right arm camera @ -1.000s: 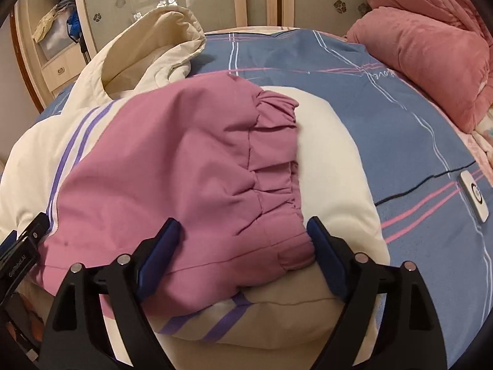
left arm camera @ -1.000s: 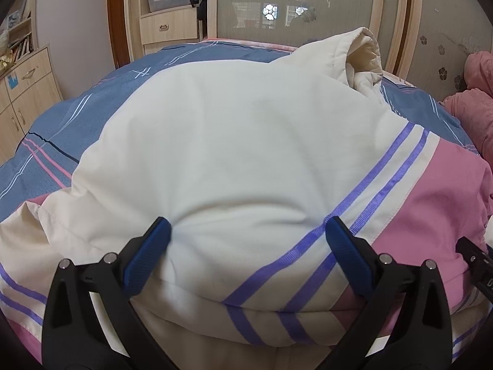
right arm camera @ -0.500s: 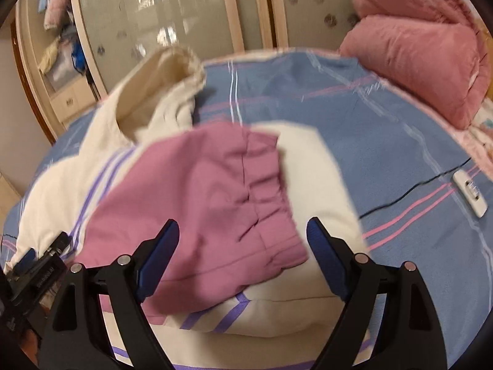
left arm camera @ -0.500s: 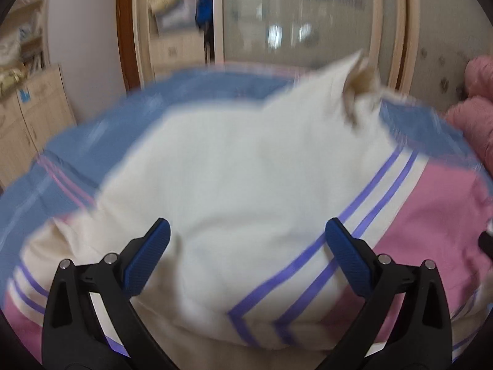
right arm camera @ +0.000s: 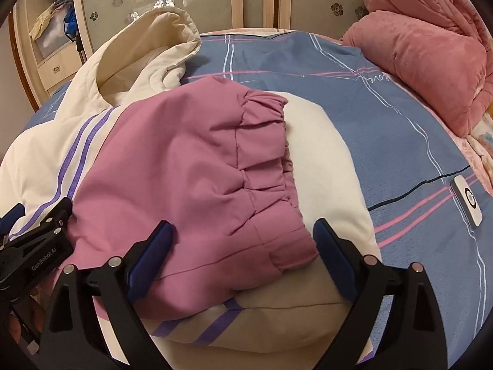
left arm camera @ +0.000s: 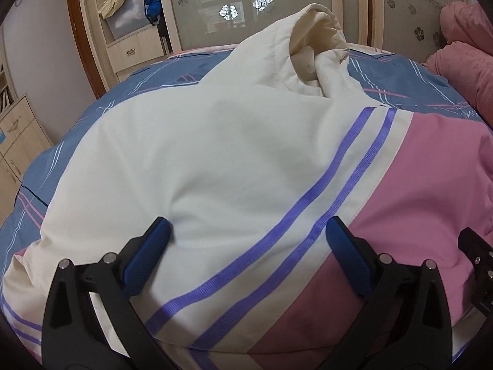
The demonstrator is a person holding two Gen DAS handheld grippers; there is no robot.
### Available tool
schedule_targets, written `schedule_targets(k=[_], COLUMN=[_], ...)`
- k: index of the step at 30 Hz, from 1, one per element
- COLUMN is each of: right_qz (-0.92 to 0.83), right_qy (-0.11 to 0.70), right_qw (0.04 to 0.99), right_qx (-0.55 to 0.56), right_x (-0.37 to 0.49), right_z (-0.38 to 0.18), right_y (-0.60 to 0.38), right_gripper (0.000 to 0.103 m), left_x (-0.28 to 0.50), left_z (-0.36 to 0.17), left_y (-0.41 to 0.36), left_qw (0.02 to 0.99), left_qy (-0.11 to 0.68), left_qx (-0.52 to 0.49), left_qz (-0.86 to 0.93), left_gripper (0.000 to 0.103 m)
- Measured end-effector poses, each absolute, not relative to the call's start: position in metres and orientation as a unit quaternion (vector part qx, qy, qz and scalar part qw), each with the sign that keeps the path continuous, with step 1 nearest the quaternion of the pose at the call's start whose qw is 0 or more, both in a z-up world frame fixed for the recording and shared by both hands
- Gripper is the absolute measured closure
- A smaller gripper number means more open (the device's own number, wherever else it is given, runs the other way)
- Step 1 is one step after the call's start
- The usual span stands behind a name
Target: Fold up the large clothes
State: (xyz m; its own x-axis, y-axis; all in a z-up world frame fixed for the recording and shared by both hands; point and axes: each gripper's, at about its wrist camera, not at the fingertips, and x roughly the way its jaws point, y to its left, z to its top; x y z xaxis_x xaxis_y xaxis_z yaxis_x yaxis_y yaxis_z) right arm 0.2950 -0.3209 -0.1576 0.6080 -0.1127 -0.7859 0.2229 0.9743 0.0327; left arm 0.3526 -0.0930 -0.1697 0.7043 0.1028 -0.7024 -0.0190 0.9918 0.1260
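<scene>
**Inspector:** Where does the garment lie?

**Assistant:** The padded jacket (left arm camera: pixel 215 160) lies folded on the blue bedspread (right arm camera: pixel 385 98), cream body up, with two purple stripes (left arm camera: pixel 348 166) running from about 1 o'clock to 7 o'clock in the left wrist view. Its hood (left arm camera: pixel 311 49) stands up at 12 o'clock. The pink sleeve (right arm camera: pixel 185 178) lies across the bundle, its gathered cuff (right arm camera: pixel 265 154) toward 2 o'clock in the right wrist view.

**Inspector:** Left gripper?

**Assistant:** The left gripper (left arm camera: pixel 246 246) has its jaws spread over the cream fabric, nothing pinched. Against the frame a second ago, the hood now sits nearer the top centre and the stripes stand steeper; the view has rolled and shifted sideways.

**Inspector:** Right gripper?

**Assistant:** The right gripper (right arm camera: pixel 243 240) is spread wide, straddling the sleeve's near edge; its jaws have just been opening. The sleeve lies between them, and the pads do not press it. The framing matches the frame a second ago, and the cuff lies as it did.

**Inspector:** Surroundings?

**Assistant:** A pink quilt (right arm camera: pixel 425 61) is piled at 2 o'clock, a small white device (right arm camera: pixel 466 200) rests on the bedspread at 3 o'clock, and the wardrobe doors (left arm camera: pixel 262 3) stand behind.
</scene>
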Motion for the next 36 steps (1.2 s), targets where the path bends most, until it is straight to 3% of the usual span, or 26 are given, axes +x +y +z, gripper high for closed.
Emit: schedule_targets(k=[6, 12, 17, 25, 32, 36], right_qz=[-0.1, -0.142, -0.123, -0.119, -0.126, -0.102], right_qy=[0.422, 0.377, 0.431, 0.435, 0.362, 0.428], right_qw=[0.899, 0.914, 0.89, 0.89, 0.921, 0.896], right_qx=[0.067, 0.05, 0.082, 0.071, 0.064, 0.059], right_x=[0.291, 0.278, 0.292, 0.298, 0.276, 0.294], right_z=[-0.152, -0.135, -0.156, -0.16, -0.128, -0.155], right_y=[-0.321, -0.322, -0.333, -0.327, -0.318, -0.312], right_gripper=[0.01, 0.01, 0.008, 0.002, 0.002, 0.002], left_x=[0.347, 0.326, 0.349, 0.348, 0.319, 0.329], left_z=[-0.165, -0.135, -0.169, -0.16, -0.14, -0.158], left_y=[-0.1, -0.121, -0.115, -0.114, -0.081, -0.06], left_qw=[0.923, 0.946, 0.922, 0.926, 0.942, 0.926], left_qy=[0.377, 0.307, 0.379, 0.371, 0.332, 0.371], left_qx=[0.063, 0.105, 0.072, 0.063, 0.024, 0.013], left_qz=[0.039, 0.02, 0.011, 0.02, 0.048, 0.063], left_gripper=[0.002, 0.002, 0.002, 0.002, 0.002, 0.002])
